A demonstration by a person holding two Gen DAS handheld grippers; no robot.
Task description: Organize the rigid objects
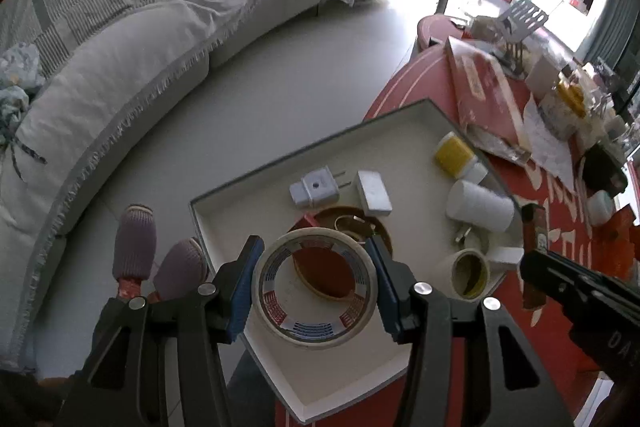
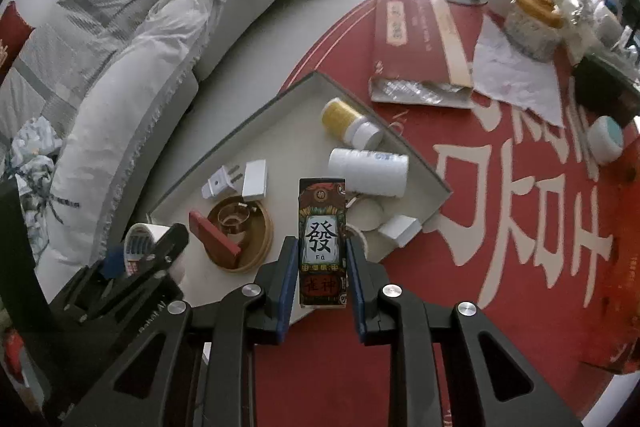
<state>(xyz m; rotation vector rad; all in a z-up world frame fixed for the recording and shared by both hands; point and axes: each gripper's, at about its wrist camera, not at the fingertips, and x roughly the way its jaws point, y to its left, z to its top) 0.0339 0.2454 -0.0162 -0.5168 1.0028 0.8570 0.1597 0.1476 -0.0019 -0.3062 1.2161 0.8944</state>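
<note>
My left gripper point(image 1: 314, 247) is shut on a white tape roll point(image 1: 316, 323) with red and blue print, just above the near corner of a white tray point(image 1: 240, 195). My right gripper point(image 2: 321, 243) is shut on a tall decorated card box point(image 2: 322, 227) bearing a large Chinese character, over the tray's point(image 2: 224, 163) near edge. Lying in the tray are a white plug point(image 2: 218, 183), a small white box point(image 2: 255, 179), a yellow bottle point(image 2: 344, 119), a white bottle point(image 2: 368, 171), a round wooden dish point(image 2: 244, 239) and a red block point(image 2: 214, 237).
The tray rests on a round table with a red cloth point(image 2: 500, 227). Behind it lie a red flat box point(image 2: 404, 39), crumpled paper point(image 2: 516, 75) and jars. A grey sofa point(image 1: 140, 67) curves on the left. Feet in purple slippers point(image 1: 134, 247) stand by the table.
</note>
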